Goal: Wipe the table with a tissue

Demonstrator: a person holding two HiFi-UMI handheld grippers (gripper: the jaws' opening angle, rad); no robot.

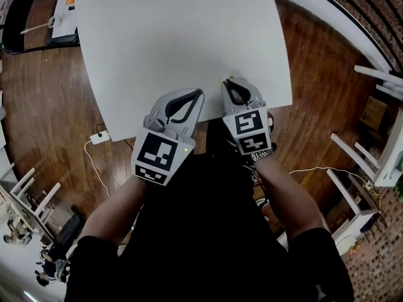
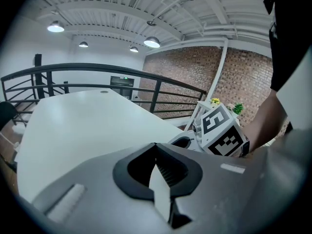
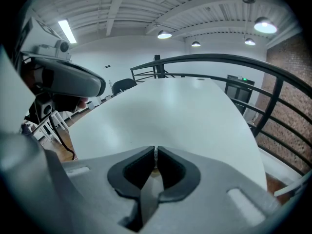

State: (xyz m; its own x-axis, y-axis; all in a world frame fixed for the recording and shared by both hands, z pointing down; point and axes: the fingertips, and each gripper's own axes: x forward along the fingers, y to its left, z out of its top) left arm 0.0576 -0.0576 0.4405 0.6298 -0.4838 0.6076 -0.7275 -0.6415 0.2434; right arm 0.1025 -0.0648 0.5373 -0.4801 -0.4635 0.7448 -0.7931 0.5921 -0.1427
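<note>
The white table [image 1: 182, 43] fills the upper middle of the head view, and no tissue shows in any view. My left gripper [image 1: 200, 92] rests over the table's near edge with its jaws shut and nothing between them. Just to its right, my right gripper [image 1: 226, 81] is also shut and holds nothing. The left gripper view shows the shut left gripper [image 2: 156, 145] over the white table [image 2: 83, 126], with the right gripper's marker cube [image 2: 222, 130] beside it. The right gripper view shows the shut right gripper [image 3: 155, 150] pointing along the table [image 3: 180, 116].
A white power strip [image 1: 99, 137] with a cable lies on the wooden floor left of the table. White chairs [image 1: 371, 162] stand at the right, a black chair [image 1: 25, 17] at the far left. A black railing [image 3: 219, 62] runs past the table's far side.
</note>
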